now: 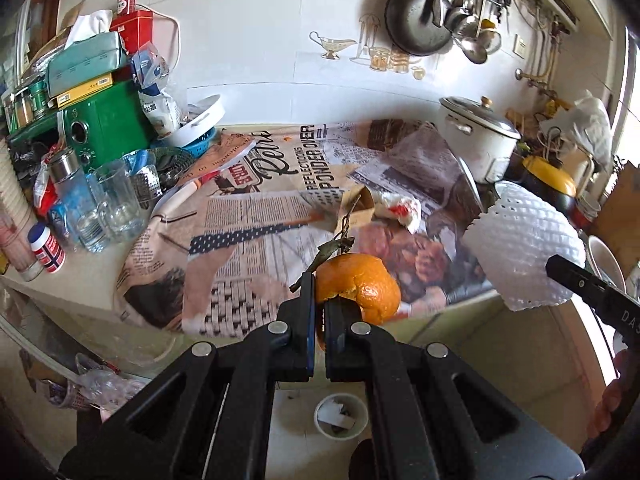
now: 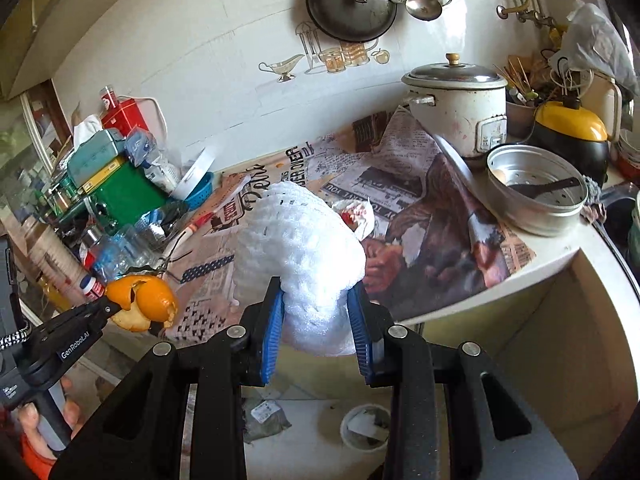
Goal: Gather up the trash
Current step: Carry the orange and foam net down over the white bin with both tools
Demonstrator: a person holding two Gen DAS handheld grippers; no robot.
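My left gripper (image 1: 319,312) is clamped tight on a curled orange citrus peel (image 1: 360,286), whose dried stem and leaf point away from me. My right gripper (image 2: 316,320) squeezes a white foam fruit net sleeve (image 2: 298,248), its long axis running straight ahead of the fingers. Below both sits a small white round bin (image 1: 341,416) on the floor.
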